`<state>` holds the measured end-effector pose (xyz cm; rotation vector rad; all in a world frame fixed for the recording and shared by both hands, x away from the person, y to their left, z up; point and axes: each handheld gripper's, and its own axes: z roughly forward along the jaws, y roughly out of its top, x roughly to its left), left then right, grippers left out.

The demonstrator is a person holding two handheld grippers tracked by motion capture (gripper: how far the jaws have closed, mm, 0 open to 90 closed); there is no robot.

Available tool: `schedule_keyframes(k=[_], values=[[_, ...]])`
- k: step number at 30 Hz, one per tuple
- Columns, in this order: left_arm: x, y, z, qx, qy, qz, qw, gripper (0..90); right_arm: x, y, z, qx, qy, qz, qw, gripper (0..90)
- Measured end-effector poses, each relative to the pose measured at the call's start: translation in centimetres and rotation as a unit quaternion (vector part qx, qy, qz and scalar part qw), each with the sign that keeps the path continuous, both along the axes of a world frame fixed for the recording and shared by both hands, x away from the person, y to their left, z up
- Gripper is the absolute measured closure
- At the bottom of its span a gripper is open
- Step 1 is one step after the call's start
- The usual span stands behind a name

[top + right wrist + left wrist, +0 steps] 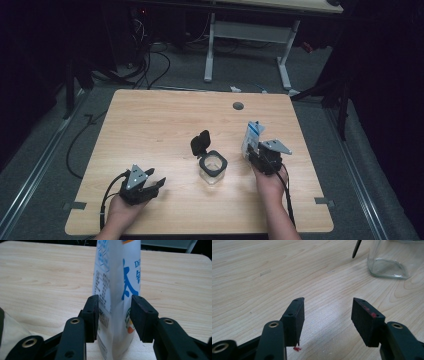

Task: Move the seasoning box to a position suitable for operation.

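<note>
We carry a black two-jaw gripper in each hand, the left gripper (141, 186) and the right gripper (264, 156), each topped by a grey three-cornered plate and trailing a black cable. Brass-ringed pivots dot the jaw arms. Red flecks mark the left gripper's pads (366, 320). Our forearms are bare.

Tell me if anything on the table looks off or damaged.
Nothing is spilled or knocked over. One small oddity: the left gripper has red marks on a pad and a red fleck on the table below it. The jar stands upright with its lid flipped open; the carton stands upright.
</note>
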<state>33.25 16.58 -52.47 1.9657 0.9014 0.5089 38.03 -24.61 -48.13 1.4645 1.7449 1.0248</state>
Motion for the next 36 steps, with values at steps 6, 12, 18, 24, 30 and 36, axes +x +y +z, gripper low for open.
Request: schedule_keyframes(k=[6, 12, 18, 24, 30, 36], values=[[0.0, 0.0, 0.0, -0.001, 0.001, 0.000, 1.0000, 44.2, 0.3, 0.2, 0.1, 0.001, -0.001, -0.016, 0.9999, 60.2], [0.0, 0.0, 0.0, 0.000, 0.002, 0.000, 1.0000, 44.2, 0.2, -0.2, 0.3, -0.009, -0.012, -0.013, 0.9998, 78.1], [0.1, 0.1, 0.0, -0.001, 0.004, -0.001, 1.0000, 44.6, 0.2, -1.0, 0.4, 0.008, -0.011, 0.006, 0.9999, 85.7], [-0.1, 0.1, 0.1, -0.007, 0.003, -0.008, 0.9999, 43.4, 0.1, -1.1, 0.7, 0.001, -0.005, 0.033, 0.9994, 86.8], [-0.1, 0.1, 0.0, -0.012, 0.004, -0.015, 0.9998, 42.3, 0.0, -1.3, 0.9, -0.007, -0.002, 0.049, 0.9988, 87.2], [0.0, 0.2, 0.0, -0.018, 0.005, -0.017, 0.9997, 42.0, -0.2, -1.5, 1.2, -0.009, 0.007, 0.067, 0.9977, 87.5]])
